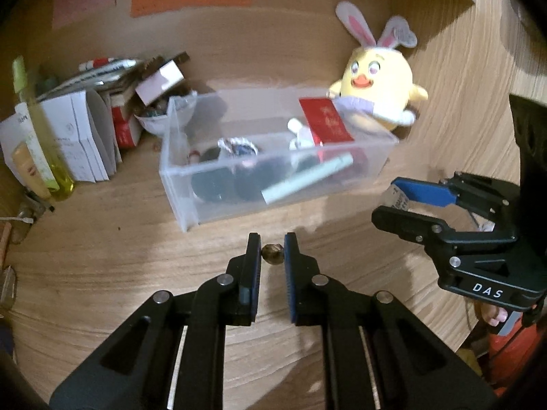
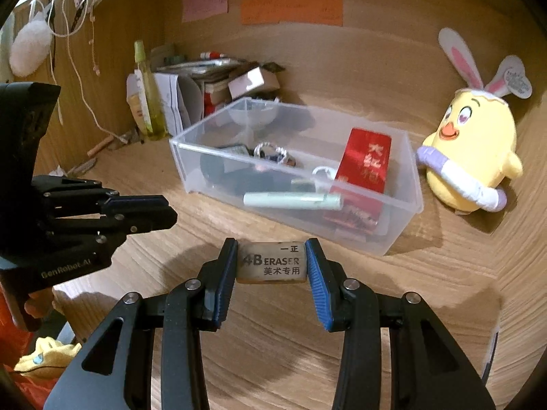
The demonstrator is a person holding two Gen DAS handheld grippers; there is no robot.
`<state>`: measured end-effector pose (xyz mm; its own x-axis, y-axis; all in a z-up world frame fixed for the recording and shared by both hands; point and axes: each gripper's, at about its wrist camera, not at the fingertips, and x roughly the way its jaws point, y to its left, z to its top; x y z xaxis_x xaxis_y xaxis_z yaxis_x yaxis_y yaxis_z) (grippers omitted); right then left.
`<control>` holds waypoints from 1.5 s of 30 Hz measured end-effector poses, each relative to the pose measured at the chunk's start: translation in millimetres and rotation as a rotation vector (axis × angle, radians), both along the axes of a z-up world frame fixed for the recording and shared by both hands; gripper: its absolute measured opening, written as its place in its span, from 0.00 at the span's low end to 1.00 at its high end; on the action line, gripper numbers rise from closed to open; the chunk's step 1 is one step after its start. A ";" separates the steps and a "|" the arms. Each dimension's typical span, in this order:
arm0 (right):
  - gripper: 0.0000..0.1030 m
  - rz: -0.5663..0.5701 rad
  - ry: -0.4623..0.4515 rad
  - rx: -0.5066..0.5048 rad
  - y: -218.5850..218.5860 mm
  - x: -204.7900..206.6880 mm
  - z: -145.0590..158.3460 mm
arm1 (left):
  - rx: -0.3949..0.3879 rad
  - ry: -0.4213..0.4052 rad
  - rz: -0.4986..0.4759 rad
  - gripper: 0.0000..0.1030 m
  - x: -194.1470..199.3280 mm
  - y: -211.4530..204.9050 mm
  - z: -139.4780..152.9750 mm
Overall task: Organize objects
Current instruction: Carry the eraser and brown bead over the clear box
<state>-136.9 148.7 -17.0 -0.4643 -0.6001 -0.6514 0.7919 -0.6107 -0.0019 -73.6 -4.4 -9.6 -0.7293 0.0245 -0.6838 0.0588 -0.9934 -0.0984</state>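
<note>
My left gripper (image 1: 272, 244) is shut on a small round brown bead-like object (image 1: 272, 254), held just above the wooden desk in front of the clear plastic box (image 1: 177, 174). In the right wrist view the left gripper (image 2: 172, 212) shows at the left, with the small object hidden. My right gripper (image 2: 271, 253) is shut on a worn grey eraser (image 2: 271, 263) printed "4B ERASER", in front of the clear box (image 2: 191, 160). From the left wrist view the right gripper (image 1: 388, 198) is at the right. The box holds a red packet (image 2: 365, 160), a pale green pen (image 2: 290, 201) and dark items.
A yellow plush chick (image 2: 471, 157) with bunny ears stands right of the box. A heap of cartons, papers and a yellow-green bottle (image 2: 148, 99) fills the back left corner. Coloured sticky notes (image 2: 290, 8) are on the back wall. A person's fingers (image 1: 494, 317) hold the right gripper's handle.
</note>
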 end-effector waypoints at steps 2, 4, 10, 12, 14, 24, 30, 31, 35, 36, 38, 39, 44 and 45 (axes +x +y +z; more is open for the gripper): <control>0.36 -0.003 0.009 -0.012 0.8 -0.6 5.1 | 0.003 0.021 0.006 0.12 0.4 -1.2 7.0; 0.36 -0.008 0.017 -0.027 2.2 -1.5 10.5 | 0.007 0.043 0.011 0.12 0.7 -3.4 13.8; 0.36 -0.018 0.045 -0.072 2.8 -4.6 28.1 | 0.002 0.111 0.024 0.12 1.5 -7.4 35.3; 0.36 -0.022 0.056 -0.085 2.1 -6.6 34.1 | -0.004 0.129 0.026 0.12 1.3 -8.0 41.6; 0.36 -0.028 0.060 -0.095 1.7 -9.8 38.5 | -0.010 0.146 0.032 0.12 1.1 -9.1 47.1; 0.36 -0.082 0.086 -0.153 2.5 -32.7 66.1 | -0.014 0.194 0.051 0.12 -9.3 -20.1 63.4; 0.36 -0.111 0.068 -0.142 -4.7 -52.1 65.0 | -0.015 0.194 0.060 0.12 -24.5 -24.6 64.6; 0.36 -0.115 0.062 -0.139 -5.8 -55.2 63.4 | -0.017 0.191 0.061 0.12 -27.8 -25.3 63.6; 0.36 -0.126 0.029 -0.121 -13.7 -67.4 53.5 | -0.015 0.173 0.066 0.12 -39.6 -29.1 58.6; 0.36 -0.128 0.022 -0.116 -16.3 -69.8 51.0 | -0.017 0.170 0.069 0.12 -42.0 -30.0 57.2; 0.36 -0.135 0.010 -0.107 -21.2 -74.3 46.6 | -0.023 0.166 0.072 0.12 -46.2 -31.1 54.2; 0.36 -0.140 0.006 -0.103 -23.7 -76.6 44.6 | -0.026 0.165 0.073 0.12 -47.8 -31.3 53.3; 0.36 -0.148 -0.023 -0.085 -35.2 -86.2 35.4 | -0.035 0.154 0.083 0.12 -56.3 -34.3 46.8; 0.36 -0.146 -0.026 -0.079 -37.5 -87.0 33.5 | -0.035 0.151 0.084 0.12 -58.3 -35.4 45.3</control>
